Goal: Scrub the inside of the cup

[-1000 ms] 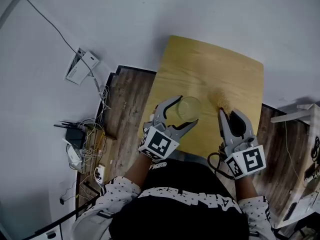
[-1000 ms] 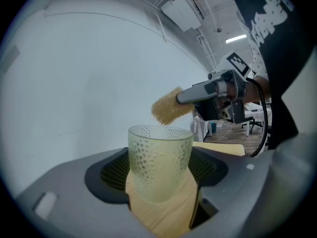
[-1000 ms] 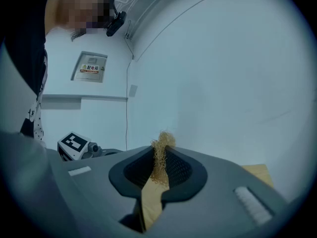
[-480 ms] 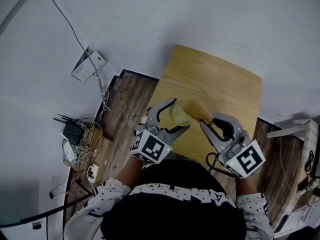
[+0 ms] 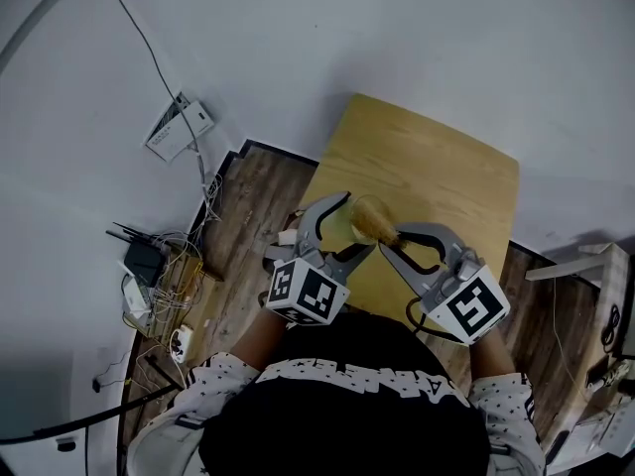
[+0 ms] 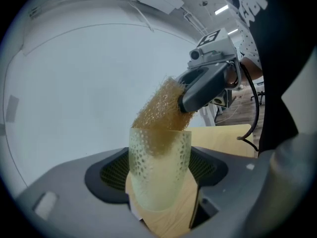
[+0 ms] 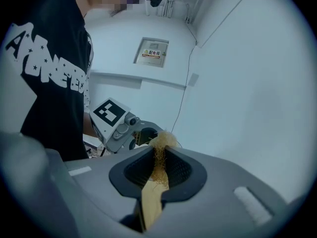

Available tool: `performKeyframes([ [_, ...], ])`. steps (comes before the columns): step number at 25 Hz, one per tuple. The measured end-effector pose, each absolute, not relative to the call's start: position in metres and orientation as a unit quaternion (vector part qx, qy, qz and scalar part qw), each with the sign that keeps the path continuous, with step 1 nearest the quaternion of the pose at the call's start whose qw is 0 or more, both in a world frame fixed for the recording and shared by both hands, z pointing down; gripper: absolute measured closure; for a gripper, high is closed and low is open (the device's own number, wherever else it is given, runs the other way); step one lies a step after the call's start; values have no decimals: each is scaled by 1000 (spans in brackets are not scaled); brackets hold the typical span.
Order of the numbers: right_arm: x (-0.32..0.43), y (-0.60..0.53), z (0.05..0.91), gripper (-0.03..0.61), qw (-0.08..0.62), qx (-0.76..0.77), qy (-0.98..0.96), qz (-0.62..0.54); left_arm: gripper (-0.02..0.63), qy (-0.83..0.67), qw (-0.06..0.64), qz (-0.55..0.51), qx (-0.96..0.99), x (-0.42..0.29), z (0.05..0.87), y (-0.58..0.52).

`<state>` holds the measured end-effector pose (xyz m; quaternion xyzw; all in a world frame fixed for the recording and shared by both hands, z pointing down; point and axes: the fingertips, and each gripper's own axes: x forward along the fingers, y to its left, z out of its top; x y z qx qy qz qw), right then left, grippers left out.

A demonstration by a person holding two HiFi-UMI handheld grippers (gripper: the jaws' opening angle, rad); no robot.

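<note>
My left gripper (image 5: 344, 228) is shut on a clear, dimpled cup (image 6: 159, 168), held above the near part of the wooden table (image 5: 446, 181). In the head view the cup (image 5: 359, 223) sits between the two grippers. My right gripper (image 5: 389, 238) is shut on a tan fibrous scrubber (image 7: 159, 153). The scrubber (image 6: 162, 112) pokes into the cup's mouth from the right, its lower end inside the cup. In the left gripper view the right gripper (image 6: 184, 101) shows just above the cup's rim.
The small table stands against a white wall. Left of it on the wood floor (image 5: 248, 206) lie a tangle of cables, a black box (image 5: 144, 263) and a white wall-side device (image 5: 179, 127). White furniture legs (image 5: 571, 266) show at the right edge.
My right gripper swung left with the scrubber from the table's middle to the cup and pushed the scrubber into its mouth. The left gripper kept hold of the cup and shifted slightly.
</note>
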<state>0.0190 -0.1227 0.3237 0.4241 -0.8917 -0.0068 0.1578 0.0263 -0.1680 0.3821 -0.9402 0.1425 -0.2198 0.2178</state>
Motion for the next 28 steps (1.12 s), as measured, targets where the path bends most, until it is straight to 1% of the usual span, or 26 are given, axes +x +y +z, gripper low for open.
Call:
performKeyframes([
  [4,14,-125,325,514,163,408,-898,7,245,140,230,-228,-936,25,381,-168],
  [9,7,-123,324,515,149,370,-916,45,247,138,242,-229,-933,27,382,-169],
  [12,11,-123,331,515,169,349,-920,57,247,133,251,-230,-931,27,382,-169],
  [15,14,-127,340,515,191,347,-915,71,247,122,275,-233,-925,31,381,-165],
  [20,17,-135,347,515,217,357,-906,63,247,102,290,-225,-924,43,378,-155],
  [28,22,-144,357,515,217,366,-902,72,247,87,307,-228,-920,54,377,-150],
])
